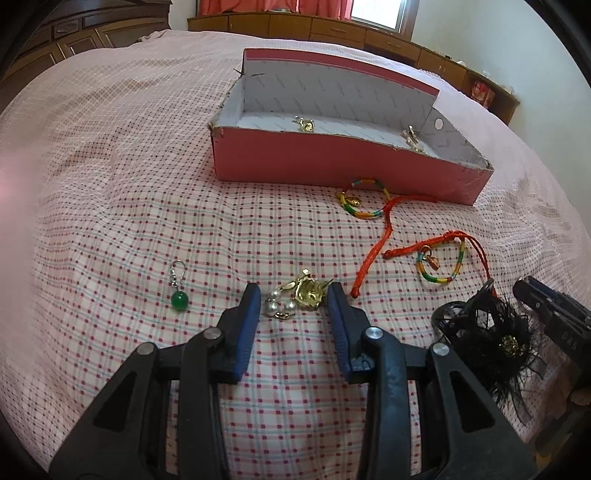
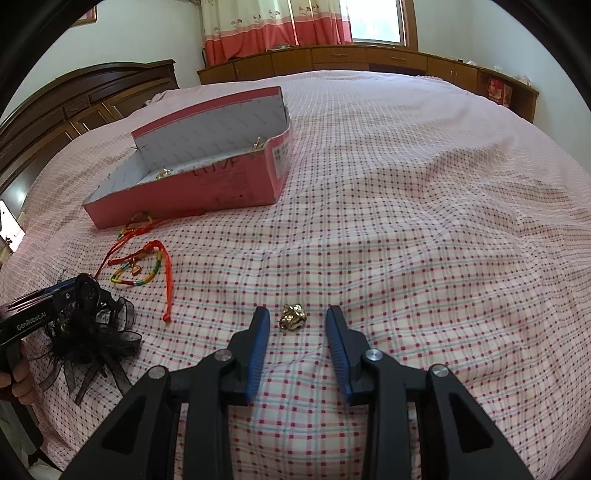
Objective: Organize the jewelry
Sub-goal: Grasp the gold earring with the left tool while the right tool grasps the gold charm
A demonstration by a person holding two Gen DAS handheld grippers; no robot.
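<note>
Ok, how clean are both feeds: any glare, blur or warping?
Left wrist view: sharp on the gold flower brooch; pink haze at the left edge; fisheye bows the pink cardboard box. Right wrist view: sharp; bright window washed out; checked bedspread bulges, corners black.

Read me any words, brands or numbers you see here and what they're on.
"GenRobot.AI": side of the left gripper, right wrist view.
"LOVE", faint: front wall of the pink box.
"0A8", unsure: body of the right gripper, left wrist view.
Sticker on the box's end: too small to read.

Box's front wall (image 1: 332,162) hiding part of its floor; gold pieces (image 1: 306,124) inside too small to identify
</note>
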